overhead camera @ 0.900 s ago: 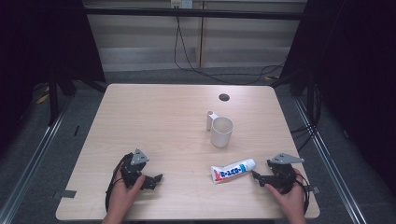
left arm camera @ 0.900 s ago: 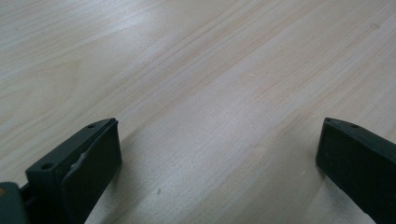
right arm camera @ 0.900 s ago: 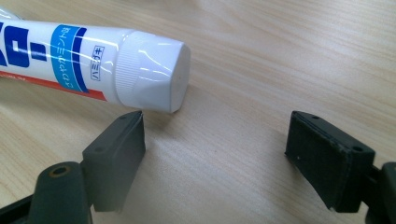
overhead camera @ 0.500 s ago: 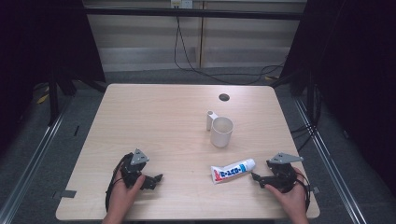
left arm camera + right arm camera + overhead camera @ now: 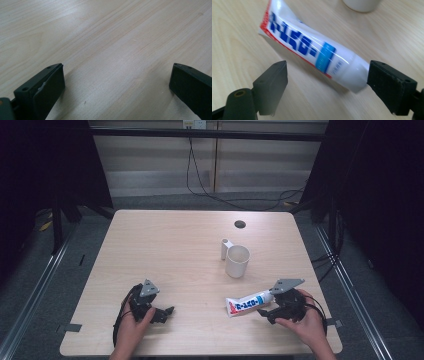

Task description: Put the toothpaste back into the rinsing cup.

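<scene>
Pale wooden table [image 5: 165, 250] is carrying a toothpaste tube [image 5: 248, 303]; the right gripper [image 5: 270, 311] is edging closer, fingers [image 5: 270, 82] released around its cap end, while the left gripper [image 5: 165, 312] is resting, spread and empty.

- The tube [image 5: 249, 303] lies on the table [image 5: 170, 250] near its front right, just in front of the mug [image 5: 237, 261].
- The right gripper [image 5: 270, 312] sits at the tube's cap end.
- The left gripper [image 5: 165, 312] rests front left, well apart from the tube.
</scene>
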The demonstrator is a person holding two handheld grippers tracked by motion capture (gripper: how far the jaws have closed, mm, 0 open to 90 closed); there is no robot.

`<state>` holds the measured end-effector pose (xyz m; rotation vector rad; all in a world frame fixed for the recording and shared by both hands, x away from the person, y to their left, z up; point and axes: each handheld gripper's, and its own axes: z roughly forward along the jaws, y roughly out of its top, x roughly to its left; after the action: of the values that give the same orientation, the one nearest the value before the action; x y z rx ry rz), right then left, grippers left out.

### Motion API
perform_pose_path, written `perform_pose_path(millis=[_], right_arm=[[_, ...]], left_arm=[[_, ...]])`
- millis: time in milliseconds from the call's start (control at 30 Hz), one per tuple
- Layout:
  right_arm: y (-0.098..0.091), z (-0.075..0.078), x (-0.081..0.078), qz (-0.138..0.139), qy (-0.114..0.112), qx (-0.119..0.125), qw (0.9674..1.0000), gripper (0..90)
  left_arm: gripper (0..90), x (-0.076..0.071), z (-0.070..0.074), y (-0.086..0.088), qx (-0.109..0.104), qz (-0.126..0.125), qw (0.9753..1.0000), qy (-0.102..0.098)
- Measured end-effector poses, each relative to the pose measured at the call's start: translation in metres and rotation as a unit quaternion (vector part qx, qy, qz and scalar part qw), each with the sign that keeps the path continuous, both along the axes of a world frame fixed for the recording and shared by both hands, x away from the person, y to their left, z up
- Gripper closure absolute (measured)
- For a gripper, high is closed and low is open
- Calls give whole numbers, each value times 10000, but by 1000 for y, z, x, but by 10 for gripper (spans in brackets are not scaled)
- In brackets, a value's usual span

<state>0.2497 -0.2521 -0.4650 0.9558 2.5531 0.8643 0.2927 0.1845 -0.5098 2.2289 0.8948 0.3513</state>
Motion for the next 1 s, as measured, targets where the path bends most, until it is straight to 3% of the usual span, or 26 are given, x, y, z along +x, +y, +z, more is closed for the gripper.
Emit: perform_pose_path(millis=[100, 333, 500, 833, 1000], right_arm=[[16, 7, 4, 311, 34, -191, 9993, 161], [30, 10, 10, 580, 123, -281, 9978, 162], [42, 11, 14, 935, 124, -527, 9941, 183], [58, 7, 20, 1190, 200, -829, 9892, 193], [63, 5, 22, 1305, 238, -832, 9877, 195]], left_arm=[[0, 0, 0, 0, 6, -1, 10000, 1], [0, 0, 0, 0, 2, -1, 10000, -2], [0, 0, 0, 0, 20, 2, 10000, 5], [0, 0, 0, 0, 20, 2, 10000, 5], [0, 0, 0, 0, 5, -2, 10000, 2]])
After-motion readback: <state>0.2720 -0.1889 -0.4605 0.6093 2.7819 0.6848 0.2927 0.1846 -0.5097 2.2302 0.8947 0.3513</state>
